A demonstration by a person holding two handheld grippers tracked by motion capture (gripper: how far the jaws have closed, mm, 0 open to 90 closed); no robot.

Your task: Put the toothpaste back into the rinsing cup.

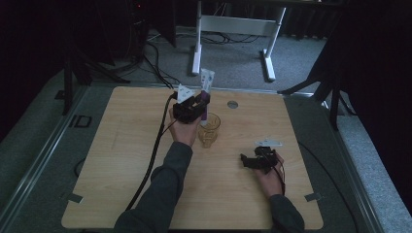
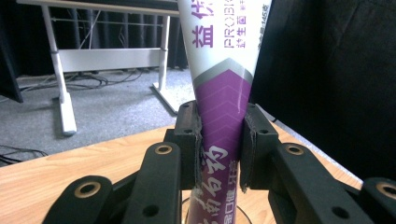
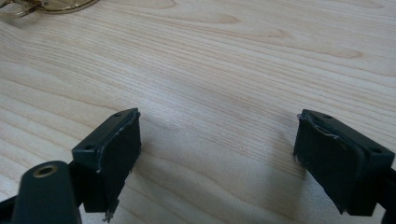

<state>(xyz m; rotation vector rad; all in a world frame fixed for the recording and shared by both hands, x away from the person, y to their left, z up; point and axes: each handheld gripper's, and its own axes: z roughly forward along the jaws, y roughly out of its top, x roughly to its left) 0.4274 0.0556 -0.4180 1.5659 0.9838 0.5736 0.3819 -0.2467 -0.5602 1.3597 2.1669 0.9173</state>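
Left gripper (image 2: 220, 140): clamped on purple-white tube (image 2: 223, 93), upright over glass cup (image 1: 209, 127), table centre | Right gripper (image 3: 217, 154): jaws apart, nothing between, near right | Far: white desk frame (image 1: 233, 29) | Table (image 1: 121, 160): bare wood

The high view looked forward and down from above the person's side onto the whole table (image 1: 121, 160), while the left gripper view faced level toward twelve o'clock, close on the tube (image 2: 224, 107), and the right gripper view angled down near the tabletop, sharing the glass cup (image 3: 44, 5).
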